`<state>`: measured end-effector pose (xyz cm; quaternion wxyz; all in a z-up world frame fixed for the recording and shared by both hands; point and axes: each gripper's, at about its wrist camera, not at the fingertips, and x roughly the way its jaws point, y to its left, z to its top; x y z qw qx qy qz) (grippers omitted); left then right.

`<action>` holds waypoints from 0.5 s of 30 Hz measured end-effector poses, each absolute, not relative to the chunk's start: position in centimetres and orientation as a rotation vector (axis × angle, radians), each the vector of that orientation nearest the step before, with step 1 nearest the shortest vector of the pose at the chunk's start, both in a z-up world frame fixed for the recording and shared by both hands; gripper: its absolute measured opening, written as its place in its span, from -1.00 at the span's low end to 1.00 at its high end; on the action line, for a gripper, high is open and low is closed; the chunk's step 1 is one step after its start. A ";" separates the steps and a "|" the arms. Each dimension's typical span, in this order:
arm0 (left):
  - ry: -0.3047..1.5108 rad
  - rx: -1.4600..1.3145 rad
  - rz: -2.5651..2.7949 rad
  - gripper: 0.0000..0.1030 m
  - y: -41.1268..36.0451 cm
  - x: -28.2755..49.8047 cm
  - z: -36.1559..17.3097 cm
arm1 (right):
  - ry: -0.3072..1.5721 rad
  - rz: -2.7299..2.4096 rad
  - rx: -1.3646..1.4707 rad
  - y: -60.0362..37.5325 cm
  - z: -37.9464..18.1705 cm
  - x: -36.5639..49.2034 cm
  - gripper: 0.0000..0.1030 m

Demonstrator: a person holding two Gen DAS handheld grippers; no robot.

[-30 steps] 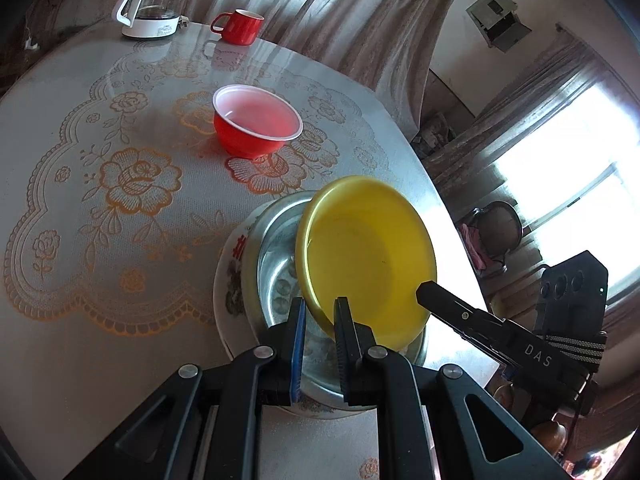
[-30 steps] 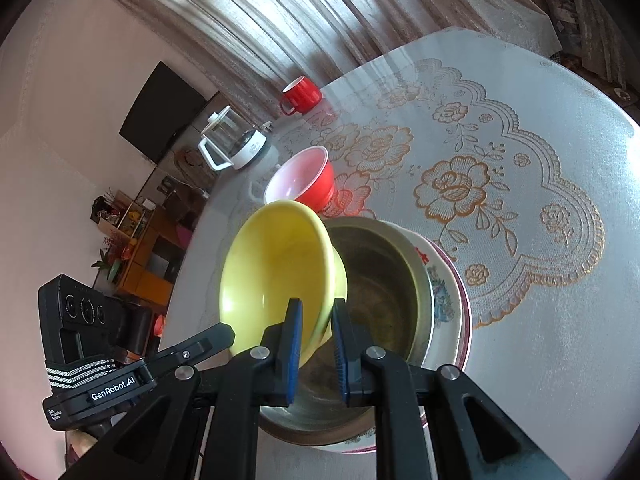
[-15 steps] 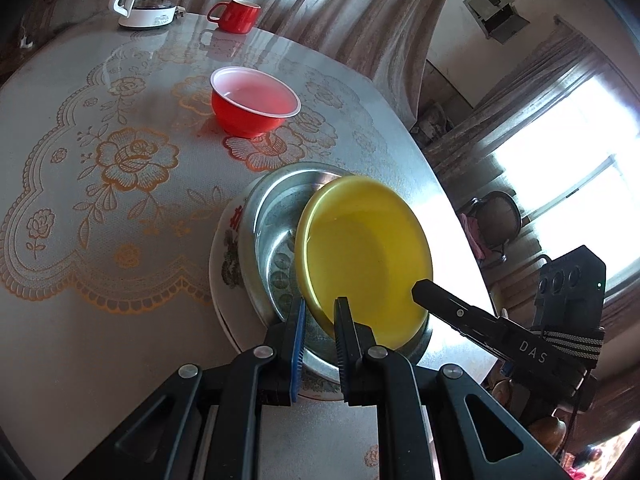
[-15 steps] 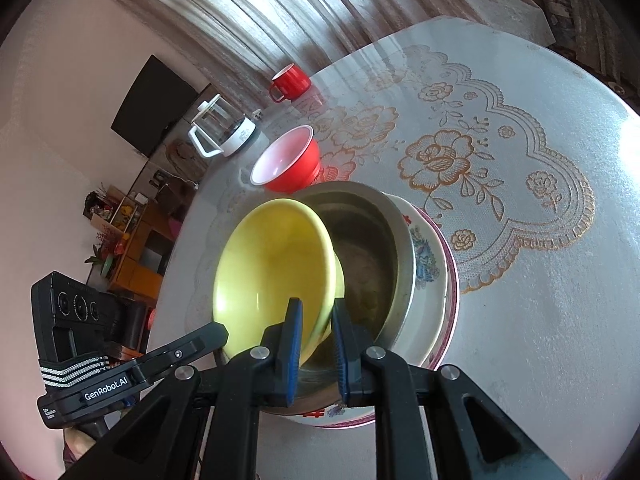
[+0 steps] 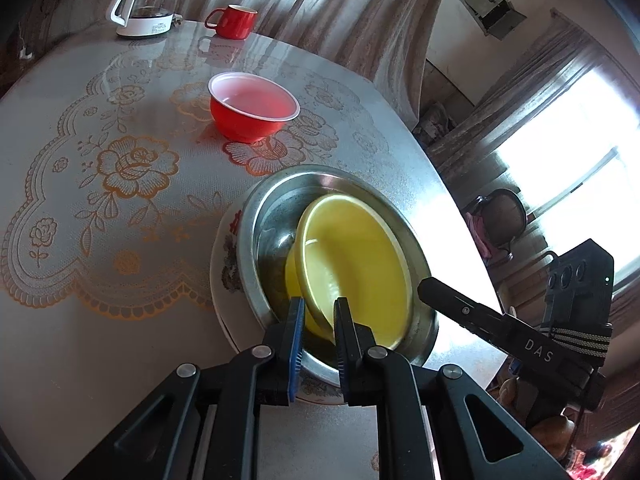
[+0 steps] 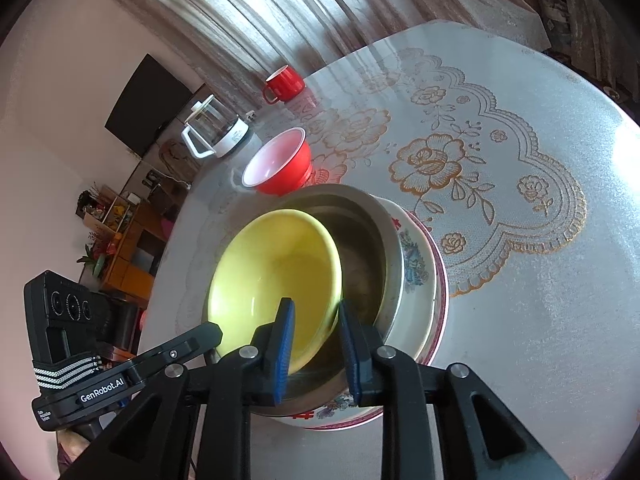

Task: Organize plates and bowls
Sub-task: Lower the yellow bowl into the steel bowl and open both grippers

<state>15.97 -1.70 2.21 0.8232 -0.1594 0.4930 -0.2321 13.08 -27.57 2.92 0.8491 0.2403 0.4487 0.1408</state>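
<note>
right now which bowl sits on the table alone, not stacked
The red bowl. It stands by itself on the tablecloth, while the yellow bowl sits tilted inside the steel bowl, which rests on the plate.

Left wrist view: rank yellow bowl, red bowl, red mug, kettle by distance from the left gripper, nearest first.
1. yellow bowl: its rim is between the left gripper fingers, inside the steel basin.
2. red bowl: mid-table, beyond the basin.
3. red mug: far edge of the table.
4. kettle: far edge, left of the mug; close to the mug's range.
</note>
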 end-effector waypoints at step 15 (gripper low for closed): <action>1.017 -0.278 -0.477 -0.73 -2.0 15.7 2.3 | 0.905 0.294 0.443 -26.9 3.9 12.9 -0.55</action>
